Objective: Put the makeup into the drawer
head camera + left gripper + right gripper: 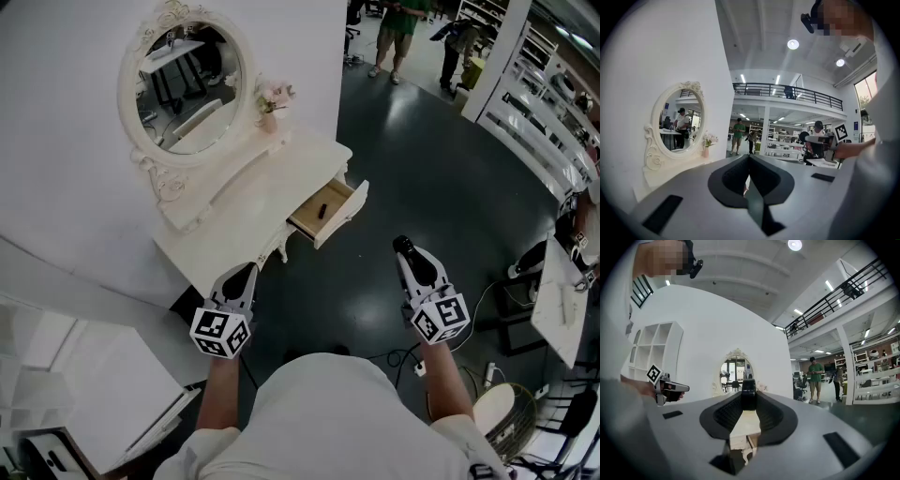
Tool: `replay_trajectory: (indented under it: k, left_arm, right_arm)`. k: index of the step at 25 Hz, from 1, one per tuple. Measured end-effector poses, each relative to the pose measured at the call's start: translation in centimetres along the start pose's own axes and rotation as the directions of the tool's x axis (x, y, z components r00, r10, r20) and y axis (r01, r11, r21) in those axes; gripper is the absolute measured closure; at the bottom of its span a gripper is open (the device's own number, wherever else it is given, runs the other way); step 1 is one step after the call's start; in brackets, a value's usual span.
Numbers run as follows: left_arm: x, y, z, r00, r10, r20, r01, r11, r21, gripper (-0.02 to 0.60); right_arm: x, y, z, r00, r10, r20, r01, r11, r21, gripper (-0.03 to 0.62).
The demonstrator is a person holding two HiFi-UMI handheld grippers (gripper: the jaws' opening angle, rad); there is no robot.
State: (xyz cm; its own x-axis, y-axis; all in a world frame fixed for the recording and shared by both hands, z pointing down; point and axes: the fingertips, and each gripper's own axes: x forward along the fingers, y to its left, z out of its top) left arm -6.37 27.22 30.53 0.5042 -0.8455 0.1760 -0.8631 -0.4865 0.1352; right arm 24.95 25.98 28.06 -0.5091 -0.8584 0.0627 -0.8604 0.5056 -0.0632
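Observation:
A white vanity table (239, 202) with an oval mirror (187, 80) stands against the wall. Its drawer (345, 214) is pulled out, and a small dark item (322, 208) lies inside. My right gripper (403, 247) hangs over the dark floor to the right of the drawer, shut on a black cylindrical makeup item (748, 394) that stands upright between its jaw tips. The open drawer (751, 440) shows ahead between those jaws. My left gripper (246, 270) is near the table's front corner; its jaws (749, 161) meet with nothing between them.
A pink flower vase (270, 103) stands beside the mirror. A white shelf unit (75, 394) is at lower left. At the right are a white desk (562, 300) and floor cables (487, 309). People (398, 28) stand far back among shelving.

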Motion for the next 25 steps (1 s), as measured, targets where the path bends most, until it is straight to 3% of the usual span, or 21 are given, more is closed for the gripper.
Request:
replay_trajectory:
  k: [25]
  left_arm:
    - [-1.6, 2.0, -0.9, 0.999, -0.038, -0.011, 0.038, 0.999, -0.019, 0.565]
  right_arm:
    - [-0.1, 3.1, -0.3, 0.999, -0.036, -0.018, 0.037, 0.999, 0.016, 0.494]
